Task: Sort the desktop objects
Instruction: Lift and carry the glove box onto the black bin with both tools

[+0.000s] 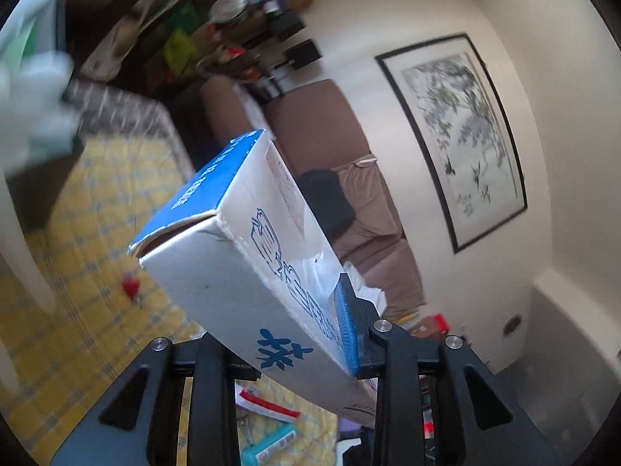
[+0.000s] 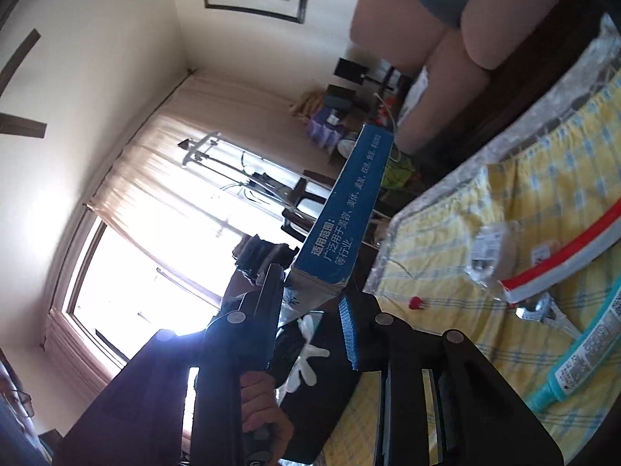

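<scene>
A long blue and white carton (image 1: 233, 240) is up in the air above the table. In the left wrist view my left gripper (image 1: 271, 310) is shut on its near end. One blue pad (image 1: 345, 326) presses on its printed face, and the other finger is hidden behind the box. Thin plastic sticks out of a tear near that pad. In the right wrist view the same carton (image 2: 345, 209) runs away from me, blue side with white print showing. My right gripper (image 2: 309, 285) is shut on it, with the box filling the gap between the fingers.
The table has a yellow checked cloth (image 1: 97, 194) (image 2: 543, 178). On it lie a small red thing (image 2: 415, 303), a red and white tube (image 2: 562, 268), a teal tube (image 2: 582, 353), a metal clipper (image 2: 543, 312) and a clear packet (image 2: 485, 252). A hand (image 2: 260, 400) holds a handle below. A brown sofa (image 1: 330, 136) is behind.
</scene>
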